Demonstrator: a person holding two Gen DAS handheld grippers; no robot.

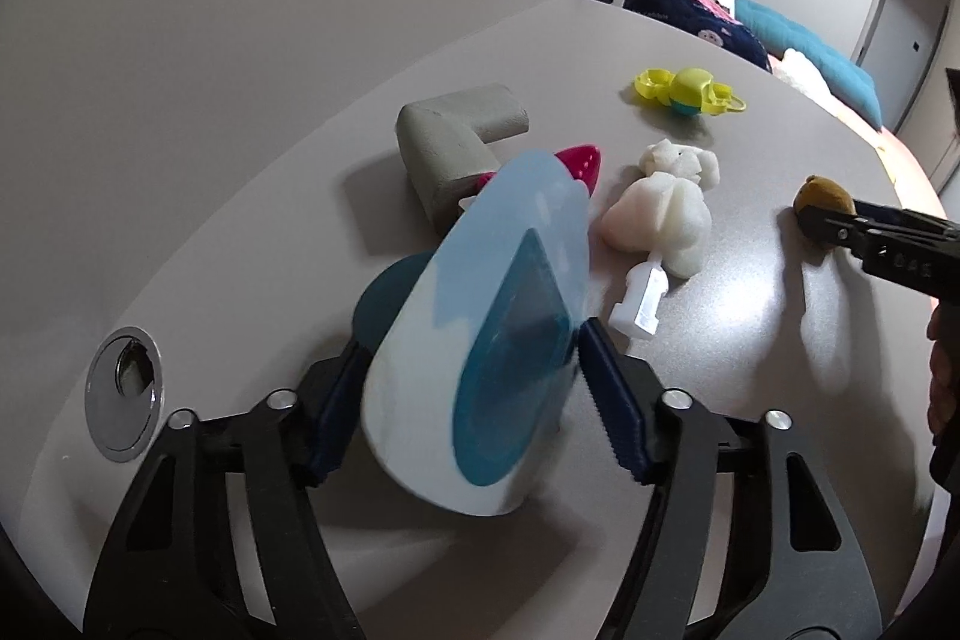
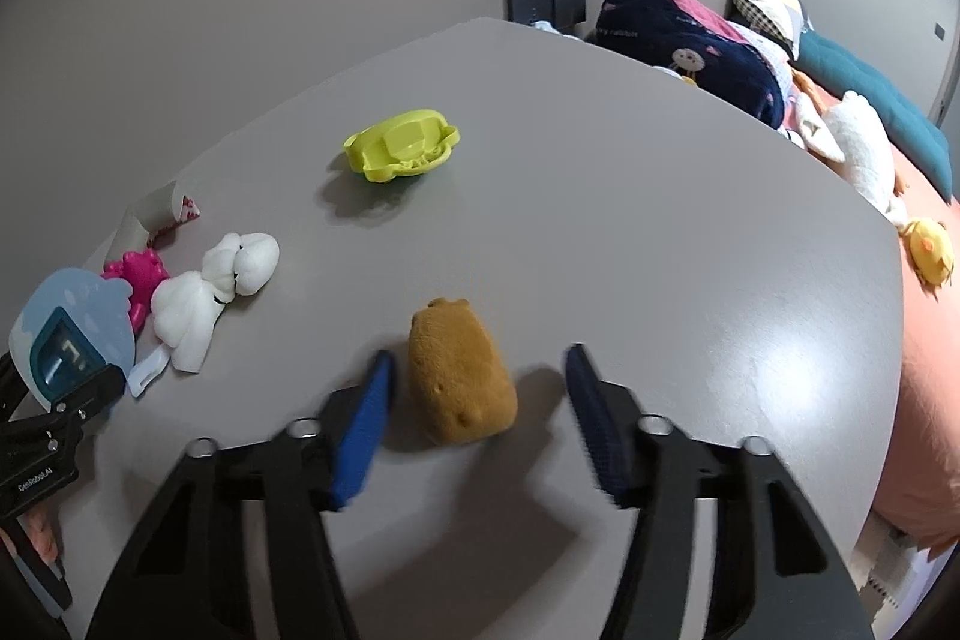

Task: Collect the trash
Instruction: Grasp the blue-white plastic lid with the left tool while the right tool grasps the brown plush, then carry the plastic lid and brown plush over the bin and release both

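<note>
A: What's each hand-held gripper doing?

B: The left hand-held gripper (image 1: pixel 474 388) is clenched on a pale blue cloud-shaped gadget (image 1: pixel 480 340) with a teal screen, held tilted above the bench (image 1: pixel 240 232). The right hand-held gripper (image 2: pixel 477 400) is spread wide, its blue pads on either side of the brown plush toy (image 2: pixel 459 376), neither one touching it as far as I can tell.

A: And where does that toy sit?

B: On the bench, with the white foam pieces (image 2: pixel 210 292) to its left and the lime-green plastic mould (image 2: pixel 402 148) beyond it, well apart. The pink mould (image 2: pixel 135 280) and grey foam corner guard (image 1: pixel 456 142) lie past the white foam.

A: How should the grab go?

B: My judgement: centre the plush between the pads, keep the fingers low against the bench, and close across the narrow body, not the end. It's soft, so it should squash; squeeze firmly before lifting. Keep the left load clear of the white foam meanwhile.
</note>
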